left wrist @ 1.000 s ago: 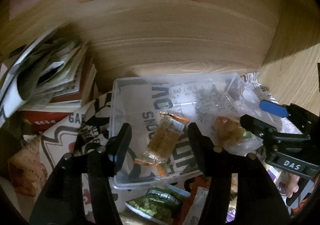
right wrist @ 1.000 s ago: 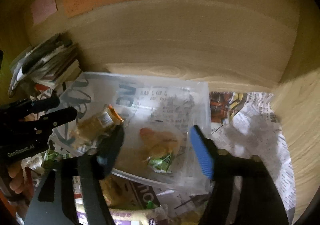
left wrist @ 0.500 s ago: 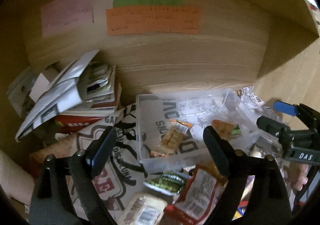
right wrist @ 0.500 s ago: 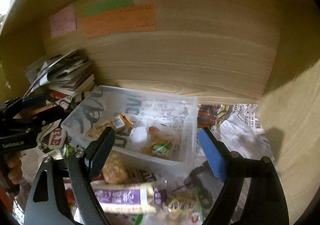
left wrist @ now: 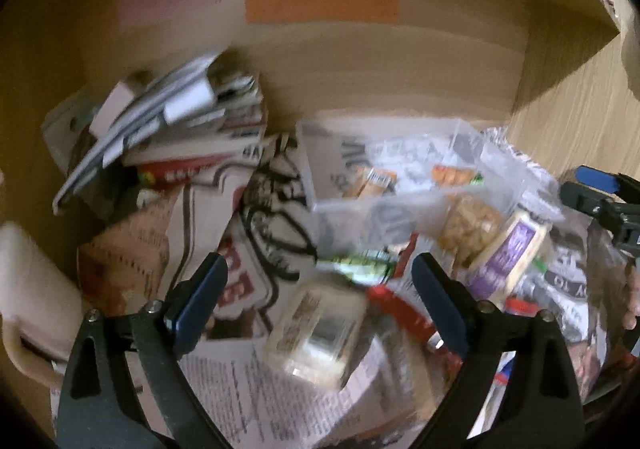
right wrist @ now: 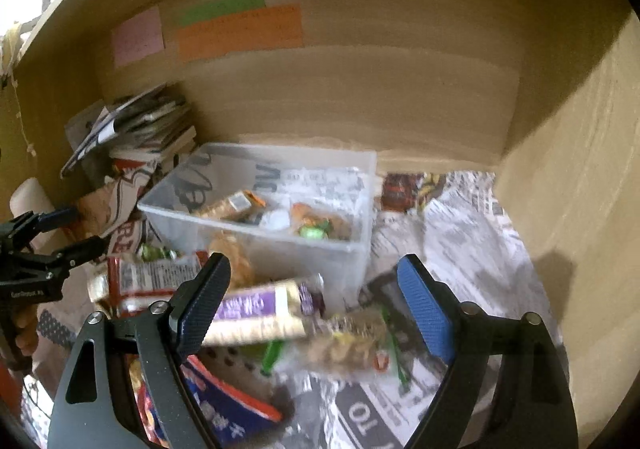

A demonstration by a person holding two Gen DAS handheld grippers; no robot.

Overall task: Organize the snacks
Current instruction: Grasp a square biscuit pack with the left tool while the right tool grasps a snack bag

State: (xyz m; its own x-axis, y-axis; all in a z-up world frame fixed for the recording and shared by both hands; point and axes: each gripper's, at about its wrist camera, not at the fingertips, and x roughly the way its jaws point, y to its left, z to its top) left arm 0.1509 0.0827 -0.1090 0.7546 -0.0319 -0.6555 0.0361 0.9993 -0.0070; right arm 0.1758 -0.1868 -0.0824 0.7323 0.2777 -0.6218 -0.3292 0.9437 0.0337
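Observation:
A clear plastic bin (right wrist: 256, 227) (left wrist: 320, 153) stands on newspaper in a wooden cubby. Inside lie a cracker packet with orange ends (right wrist: 230, 205) (left wrist: 372, 183) and an orange-and-green packet (right wrist: 316, 223) (left wrist: 456, 175). Loose snacks lie in front of it: a purple-labelled bar (right wrist: 256, 311) (left wrist: 512, 253), a red-edged packet (right wrist: 152, 277), a nut packet (right wrist: 348, 341) and a pale wrapped block (left wrist: 320, 329). My left gripper (left wrist: 318, 269) hovers over the pale block with its jaws opening and nothing between them. Above the purple bar, my right gripper (right wrist: 314, 265) is open and holds nothing.
A slumped stack of magazines and books (left wrist: 180, 121) (right wrist: 140, 129) fills the back left corner. Coloured paper notes (right wrist: 240, 29) stick to the back wall. A wooden side wall (right wrist: 580, 189) closes the right. Newspaper (right wrist: 460, 241) lines the floor right of the bin.
Both grippers have drawn back from the bin, leaving the two packets lying in it. The left jaws have spread much wider, the right a little. The loose snacks have come into view.

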